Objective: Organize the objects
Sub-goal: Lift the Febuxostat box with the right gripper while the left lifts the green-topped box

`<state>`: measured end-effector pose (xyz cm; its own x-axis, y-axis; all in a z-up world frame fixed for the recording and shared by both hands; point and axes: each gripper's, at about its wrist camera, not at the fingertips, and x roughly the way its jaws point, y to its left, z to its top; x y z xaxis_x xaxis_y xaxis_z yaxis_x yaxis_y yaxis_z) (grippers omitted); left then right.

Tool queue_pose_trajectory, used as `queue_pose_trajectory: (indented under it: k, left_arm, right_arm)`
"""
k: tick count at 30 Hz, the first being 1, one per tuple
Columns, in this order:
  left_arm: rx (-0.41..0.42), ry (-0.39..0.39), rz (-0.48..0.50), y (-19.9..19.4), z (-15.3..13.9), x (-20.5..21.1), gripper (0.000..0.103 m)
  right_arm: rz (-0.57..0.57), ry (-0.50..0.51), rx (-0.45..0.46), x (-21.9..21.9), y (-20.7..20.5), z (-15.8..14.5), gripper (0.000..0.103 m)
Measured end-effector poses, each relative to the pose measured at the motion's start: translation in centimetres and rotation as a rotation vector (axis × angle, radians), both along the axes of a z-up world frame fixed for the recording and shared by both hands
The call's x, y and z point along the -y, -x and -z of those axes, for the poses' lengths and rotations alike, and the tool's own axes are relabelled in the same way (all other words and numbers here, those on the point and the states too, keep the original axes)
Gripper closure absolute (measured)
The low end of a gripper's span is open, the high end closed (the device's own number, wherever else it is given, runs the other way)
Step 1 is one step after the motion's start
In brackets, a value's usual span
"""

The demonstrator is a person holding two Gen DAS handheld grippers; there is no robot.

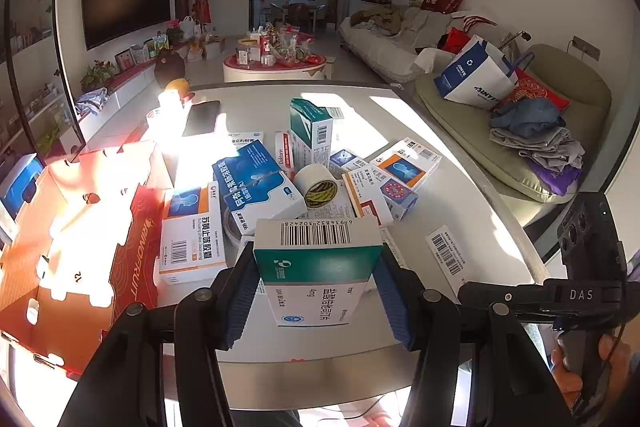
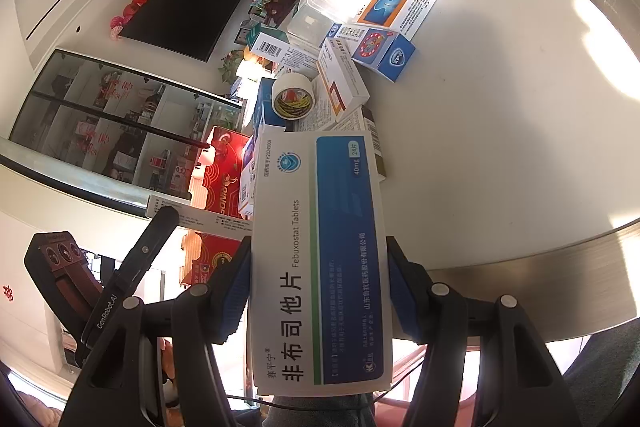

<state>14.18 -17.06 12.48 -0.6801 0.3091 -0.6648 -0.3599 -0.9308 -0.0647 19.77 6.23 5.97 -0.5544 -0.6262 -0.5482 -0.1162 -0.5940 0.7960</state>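
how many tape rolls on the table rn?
1 clearly visible: a white tape roll lying on the pile of medicine boxes mid-table, also in the right wrist view. A ring-shaped edge under the boxes may be a second; can't tell.

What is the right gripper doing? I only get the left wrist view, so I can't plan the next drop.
Observer: The right gripper is shut on a white and blue box marked Febuxostat Tablets.
Operator: Mine shows a green and white box in the left gripper. Is the right box lifted?
Observer: The right wrist view shows it past the table edge, its far end over the pile; I can't tell how high.
Operator: Anything red on that side?
Observer: Yes, a red carton shows to the left of the blue box, beyond the table edge.
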Motion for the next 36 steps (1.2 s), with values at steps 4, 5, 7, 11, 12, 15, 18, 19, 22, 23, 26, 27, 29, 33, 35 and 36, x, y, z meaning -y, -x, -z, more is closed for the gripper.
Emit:
queue_pose_trajectory:
  k: [4,5,7,11,12,15,18,19,22,23,26,27,29,33,35,36]
  left_arm:
    - [0.0,-0.001,0.003,-0.03,-0.05,-0.05,0.042]
    - [0.0,-0.003,0.005,-0.08,-0.11,-0.13,0.042]
    - [-0.001,-0.008,0.008,-0.12,-0.16,-0.14,0.042]
    - [0.001,-0.012,0.013,-0.16,-0.18,-0.22,0.042]
    - [0.002,-0.013,0.014,-0.17,-0.18,-0.24,0.042]
    - [0.005,-0.018,0.016,-0.14,-0.19,-0.27,0.042]
    - [0.005,-0.018,0.018,-0.15,-0.18,-0.32,0.042]
    - [0.005,-0.018,0.019,-0.15,-0.18,-0.34,0.042]
    - [0.006,-0.018,0.022,-0.15,-0.16,-0.44,0.042]
    - [0.006,-0.018,0.023,-0.16,-0.17,-0.47,0.042]
    - [0.004,-0.02,0.024,-0.25,-0.27,-0.47,0.042]
    - [0.004,-0.02,0.024,-0.25,-0.27,-0.47,0.042]
    - [0.004,-0.023,0.024,-0.26,-0.29,-0.44,0.042]
    - [0.004,-0.031,0.021,-0.21,-0.38,-0.29,0.042]
    - [0.0,-0.043,0.014,-0.21,-0.51,-0.03,0.042]
    - [-0.005,-0.05,0.009,-0.22,-0.65,0.12,0.042]
  right_arm:
    - [0.002,0.003,0.001,0.05,-0.02,0.09,0.042]
    - [0.002,0.003,0.001,0.04,-0.01,0.09,0.042]
    - [0.0,0.003,0.001,0.03,0.01,0.09,0.042]
    - [0.0,0.006,0.002,0.12,-0.06,0.2,0.042]
    - [0.0,0.006,0.003,0.2,-0.1,0.21,0.042]
    - [0.0,0.006,0.002,0.17,-0.07,0.19,0.042]
    - [0.0,0.007,0.003,0.24,-0.09,0.21,0.042]
    - [0.0,0.007,0.003,0.21,-0.07,0.19,0.042]
    - [0.0,0.008,0.003,0.26,-0.1,0.22,0.042]
    - [0.0,0.006,0.003,0.2,-0.06,0.19,0.042]
    - [0.0,0.007,0.003,0.29,-0.09,0.19,0.042]
    - [0.0,0.007,0.003,0.33,-0.11,0.21,0.042]
    - [0.0,0.008,0.003,0.39,-0.12,0.19,0.042]
    - [-0.001,0.007,0.002,0.48,-0.16,0.21,0.042]
    - [-0.002,0.007,0.002,0.58,-0.1,0.11,0.042]
    - [-0.003,0.006,0.001,0.71,-0.12,0.11,0.042]
